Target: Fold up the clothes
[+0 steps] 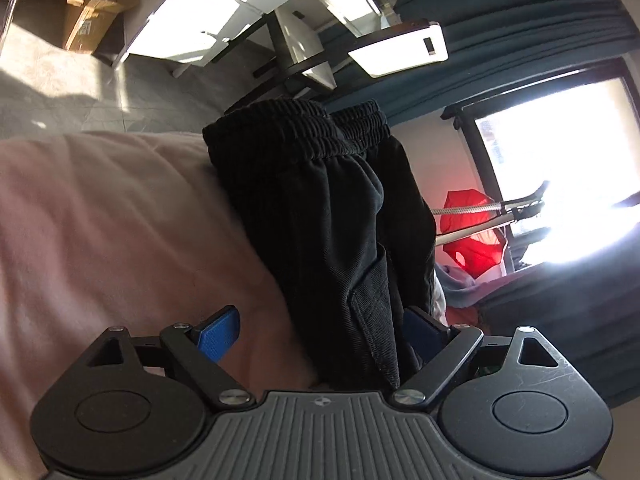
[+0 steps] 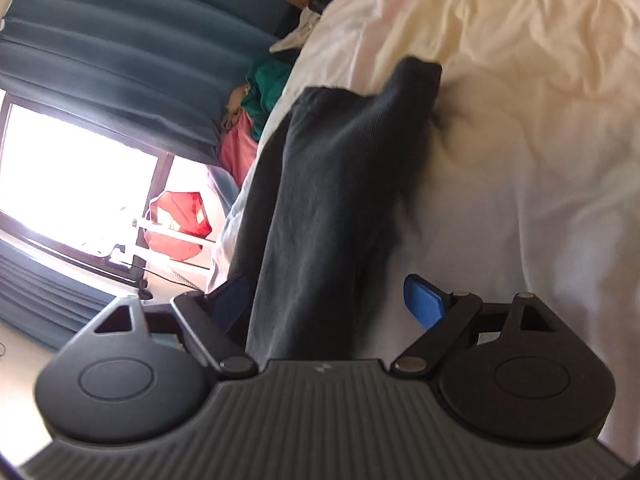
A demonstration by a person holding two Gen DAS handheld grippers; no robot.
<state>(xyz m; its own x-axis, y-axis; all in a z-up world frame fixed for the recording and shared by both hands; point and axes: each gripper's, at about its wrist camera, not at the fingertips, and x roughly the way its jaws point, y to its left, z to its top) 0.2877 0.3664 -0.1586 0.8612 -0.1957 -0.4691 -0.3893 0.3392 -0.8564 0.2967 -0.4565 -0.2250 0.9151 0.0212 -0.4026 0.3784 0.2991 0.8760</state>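
Both hand-held grippers (image 1: 320,332) (image 2: 328,304) wide open w/ black trousers (image 1: 320,208) between pads, over pink bedding (image 1: 120,220).

One pair of black trousers (image 1: 320,216) shows in the left view, with one ribbed waistband (image 1: 280,128) and one flap pocket (image 1: 372,312); one bed (image 1: 100,220) lies under it; one cardboard box (image 1: 96,4) stands on the floor; one red bag (image 1: 472,236) hangs by one window (image 1: 560,160); two blue pads (image 1: 218,334) sit on the left gripper (image 1: 320,332); the right gripper (image 2: 328,304) likewise has two pads (image 2: 424,304); one green cloth (image 2: 268,84) lies beside the bed.
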